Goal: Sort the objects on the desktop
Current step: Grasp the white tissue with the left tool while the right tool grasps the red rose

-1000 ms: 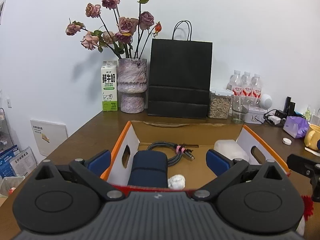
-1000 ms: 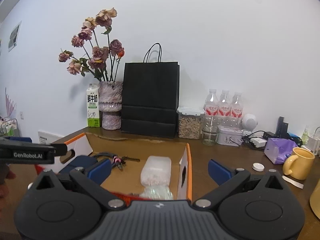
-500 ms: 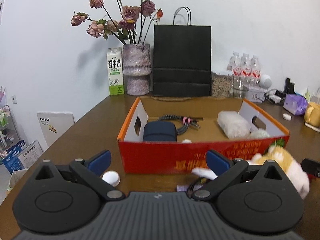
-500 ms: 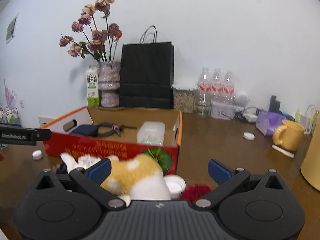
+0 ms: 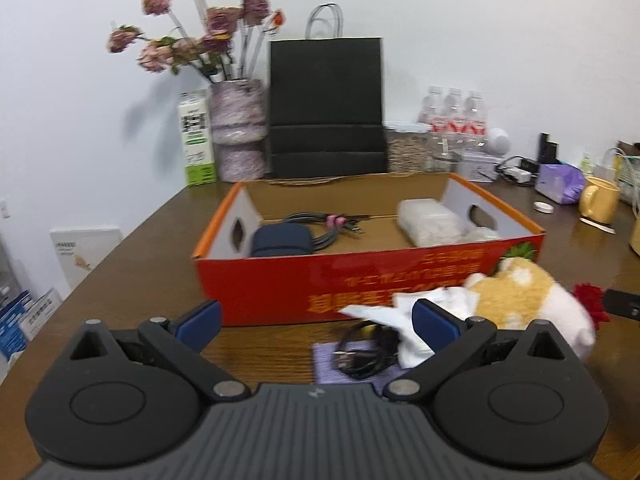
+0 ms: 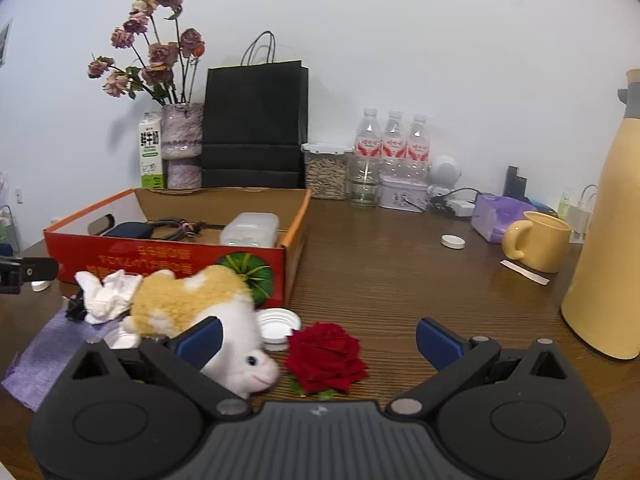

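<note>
**Both claws wide apart over the clutter in front of the box**

On the brown table (image 6: pixel 400 280), going from its left edge: a milk carton (image 6: pixel 151 155) and a vase of dried roses (image 6: pixel 181 144) stand at the back by the wall, with a black paper bag (image 6: pixel 255 124) just beside the vase. In front of them sits the red and orange cardboard box (image 5: pixel 280 284); inside, toward its left end, lie a dark blue pouch (image 5: pixel 282 239) and a bundled cable (image 5: pixel 324 225), and toward its right end a clear plastic container (image 5: pixel 430 222).

Near the front edge of the table, before the box, a purple cloth (image 6: pixel 44 348) carries a black cord (image 5: pixel 362 350) and a crumpled white tissue (image 6: pixel 108 294). Touching the tissue lies a plush toy (image 6: pixel 196 308), orange and white, its head toward the camera. The left claw (image 5: pixel 316 320) hovers above the cloth with its fingers spread wide and nothing between them. A white lid (image 6: pixel 278 322) lies just beside the toy, and a red rose head (image 6: pixel 326 356) lies next to it. The right claw (image 6: pixel 320 338) hangs over the rose, fingers equally wide apart and empty; its left finger overlaps the toy in this view, contact unclear.

Further right, at the back, stand a jar of seeds (image 6: pixel 325 170) and three water bottles (image 6: pixel 394 140). A small white cap (image 6: pixel 453 241), a purple pack (image 6: pixel 496 216) and a yellow mug (image 6: pixel 538 242) follow, and a tall yellow flask (image 6: pixel 612 240) stands near the right edge
</note>
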The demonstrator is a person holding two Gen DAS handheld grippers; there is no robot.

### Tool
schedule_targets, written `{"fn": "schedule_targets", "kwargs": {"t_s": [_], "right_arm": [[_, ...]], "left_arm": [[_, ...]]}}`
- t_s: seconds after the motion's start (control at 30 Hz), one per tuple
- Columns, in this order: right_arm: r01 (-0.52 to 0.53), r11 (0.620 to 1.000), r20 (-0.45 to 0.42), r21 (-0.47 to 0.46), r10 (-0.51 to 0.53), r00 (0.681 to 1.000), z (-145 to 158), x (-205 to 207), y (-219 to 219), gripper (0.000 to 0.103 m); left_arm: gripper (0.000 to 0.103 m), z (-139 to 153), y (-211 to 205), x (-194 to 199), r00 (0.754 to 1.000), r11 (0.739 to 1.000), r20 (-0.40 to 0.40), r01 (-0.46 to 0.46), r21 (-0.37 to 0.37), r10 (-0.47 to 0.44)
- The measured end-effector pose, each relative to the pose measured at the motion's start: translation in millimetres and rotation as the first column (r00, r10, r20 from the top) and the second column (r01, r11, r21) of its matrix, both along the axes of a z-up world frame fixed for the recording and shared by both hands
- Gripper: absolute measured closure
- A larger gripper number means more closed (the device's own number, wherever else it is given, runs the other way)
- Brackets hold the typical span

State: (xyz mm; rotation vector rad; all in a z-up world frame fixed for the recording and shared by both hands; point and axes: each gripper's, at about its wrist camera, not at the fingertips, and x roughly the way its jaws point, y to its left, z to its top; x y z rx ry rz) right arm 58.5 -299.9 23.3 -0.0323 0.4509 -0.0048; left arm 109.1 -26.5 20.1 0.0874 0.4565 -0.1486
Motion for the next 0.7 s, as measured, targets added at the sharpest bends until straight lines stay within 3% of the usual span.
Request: {"fn": "schedule_targets", "kwargs": {"t_s": [0.43,0.53,0.63,0.7], "right_arm": [[0.004,0.997,-0.132,0.079,0.006,0.991,-17.9,37.6,-34.8,0.01],[-0.019,0.995,-0.159,0.093,0.034,0.987,-25.0,44.9,-33.3,0.015],[-0.03,0.995,-0.17,0.091,0.045,0.984,-30.4,48.3,-29.7,0.018],[-0.04,0.994,-0.176,0.105,0.058,0.983,-33.1,50.5,-28.8,0.029]], "left_arm": [[0.002,-15.0,-45.7,23.5,0.994,0.993,-0.039,0.107,0.048,-0.106],[0.008,-22.8,-53.4,30.0,0.99,0.99,-0.068,0.126,0.064,-0.122],[0.02,-29.5,-57.0,33.8,0.986,0.987,-0.088,0.145,0.063,-0.14],[0.027,-32.6,-56.9,36.5,0.985,0.988,-0.102,0.148,0.054,-0.142]]}}
